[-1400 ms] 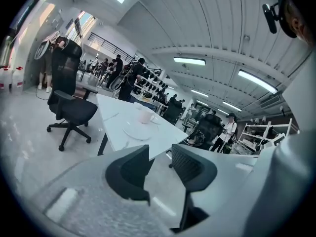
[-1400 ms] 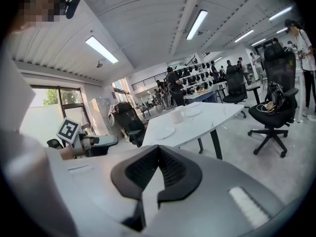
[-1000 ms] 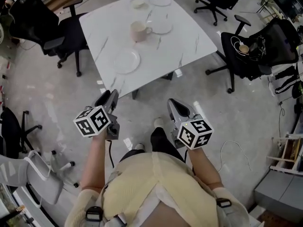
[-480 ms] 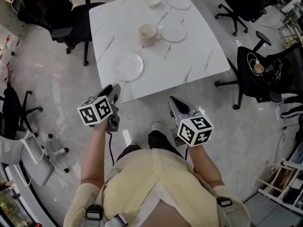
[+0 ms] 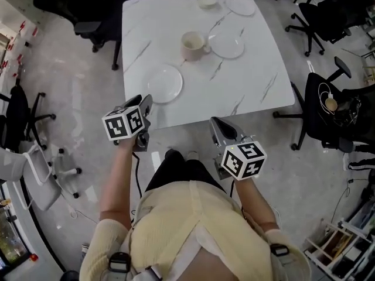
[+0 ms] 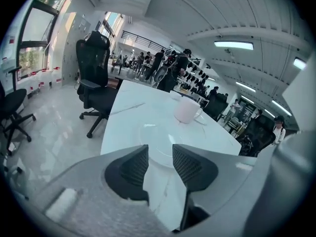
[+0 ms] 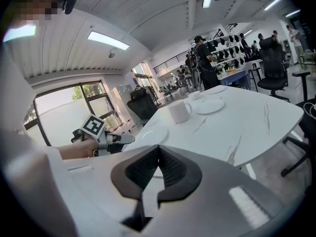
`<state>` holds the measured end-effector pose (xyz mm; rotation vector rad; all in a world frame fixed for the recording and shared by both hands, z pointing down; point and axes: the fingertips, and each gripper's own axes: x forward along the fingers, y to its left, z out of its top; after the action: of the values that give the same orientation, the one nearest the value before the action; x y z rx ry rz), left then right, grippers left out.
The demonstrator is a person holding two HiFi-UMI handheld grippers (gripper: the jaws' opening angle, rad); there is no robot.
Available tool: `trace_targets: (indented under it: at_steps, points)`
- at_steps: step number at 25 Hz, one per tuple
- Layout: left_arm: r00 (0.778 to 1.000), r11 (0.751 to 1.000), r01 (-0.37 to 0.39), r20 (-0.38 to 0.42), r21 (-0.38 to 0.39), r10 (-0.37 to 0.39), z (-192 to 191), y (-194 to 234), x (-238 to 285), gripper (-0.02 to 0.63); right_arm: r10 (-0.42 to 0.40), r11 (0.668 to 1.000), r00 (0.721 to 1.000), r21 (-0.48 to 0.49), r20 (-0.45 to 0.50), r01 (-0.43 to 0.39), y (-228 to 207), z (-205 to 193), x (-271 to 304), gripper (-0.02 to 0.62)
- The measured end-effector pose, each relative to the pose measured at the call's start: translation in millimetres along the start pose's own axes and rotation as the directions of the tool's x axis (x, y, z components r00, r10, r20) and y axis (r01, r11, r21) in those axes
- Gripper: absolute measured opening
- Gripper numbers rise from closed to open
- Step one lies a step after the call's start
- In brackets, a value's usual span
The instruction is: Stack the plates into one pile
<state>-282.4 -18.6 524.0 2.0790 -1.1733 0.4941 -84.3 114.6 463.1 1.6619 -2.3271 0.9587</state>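
Note:
Three white plates lie apart on the white marble table [image 5: 252, 75]: a near plate [image 5: 164, 83] [image 6: 159, 136] [image 7: 154, 134], a middle plate [image 5: 226, 44] [image 7: 210, 106] and a far plate [image 5: 241, 4]. My left gripper [image 5: 146, 102] [image 6: 160, 149] hovers just off the table's near edge, pointing at the near plate, its jaws open with nothing between them. My right gripper [image 5: 215, 122] [image 7: 158, 149] is shut and empty, short of the same edge and further right. The right gripper view also shows the left gripper [image 7: 122, 138] beside the near plate.
A pale mug [image 5: 192, 44] [image 6: 186, 110] [image 7: 178, 111] stands between the near and middle plates. A small bowl [image 5: 206, 0] sits at the far edge. Black office chairs [image 5: 96, 16] [image 5: 337, 107] flank the table; another chair [image 5: 26, 157] stands at the left.
The table has slid nearer and lower in the head view. Both grippers have come forward to the table's near edge, the left one close to the near plate.

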Motion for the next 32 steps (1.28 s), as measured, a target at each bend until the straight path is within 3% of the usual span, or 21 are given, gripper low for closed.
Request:
trace_targets:
  at_steps: [7, 17, 32]
  points:
    - [0.998, 0.997, -0.059, -0.017, 0.048, 0.060, 17.4, 16.9, 19.3, 0.161, 0.055, 0.998, 0.998, -0.004, -0.043, -0.055, 2.9, 8.8, 29.5, 0.005]
    - [0.994, 0.996, -0.081, -0.067, 0.031, 0.083, 24.5, 31.1, 50.4, 0.161, 0.053, 0.999, 0.997, -0.004, -0.056, -0.054, -12.9, 37.8, 59.5, 0.005]
    - [0.983, 0.982, -0.148, -0.096, 0.116, 0.159, 26.5, 33.5, 61.7, 0.144, 0.060, 0.998, 0.994, 0.011, -0.096, -0.059, -19.3, 37.5, 81.7, 0.005]
